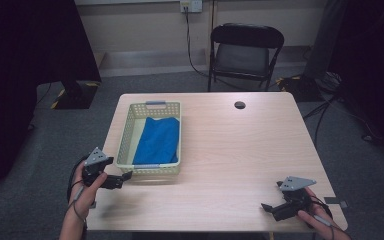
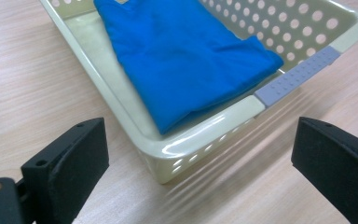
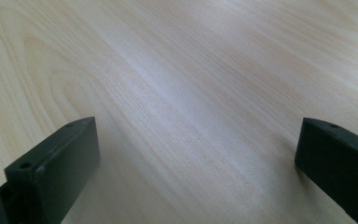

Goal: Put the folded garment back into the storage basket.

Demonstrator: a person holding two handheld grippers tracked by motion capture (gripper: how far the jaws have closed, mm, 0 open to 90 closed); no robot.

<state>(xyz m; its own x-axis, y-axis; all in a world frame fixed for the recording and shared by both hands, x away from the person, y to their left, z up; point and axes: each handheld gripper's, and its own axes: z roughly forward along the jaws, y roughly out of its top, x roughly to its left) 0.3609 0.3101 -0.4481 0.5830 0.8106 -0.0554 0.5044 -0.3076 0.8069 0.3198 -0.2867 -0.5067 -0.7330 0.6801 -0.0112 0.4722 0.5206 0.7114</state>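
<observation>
A cream perforated basket (image 1: 125,134) sits on the left half of the wooden table (image 1: 230,150). A folded blue cloth (image 1: 157,141) lies inside it, toward its right side. In the left gripper view the cloth (image 2: 186,56) lies in the basket (image 2: 186,144), whose near corner with a grey handle strip (image 2: 298,77) faces the jaws. My left gripper (image 1: 122,178) is open with nothing held, just short of that near corner. At the table's front right my right gripper (image 1: 272,207) hovers over bare wood (image 3: 177,93), open and holding nothing.
A small black round object (image 1: 239,104) lies on the table's far side. Behind the table stands a black folding chair (image 1: 245,52). Cables and dark equipment lie on the grey floor to the right (image 1: 330,85).
</observation>
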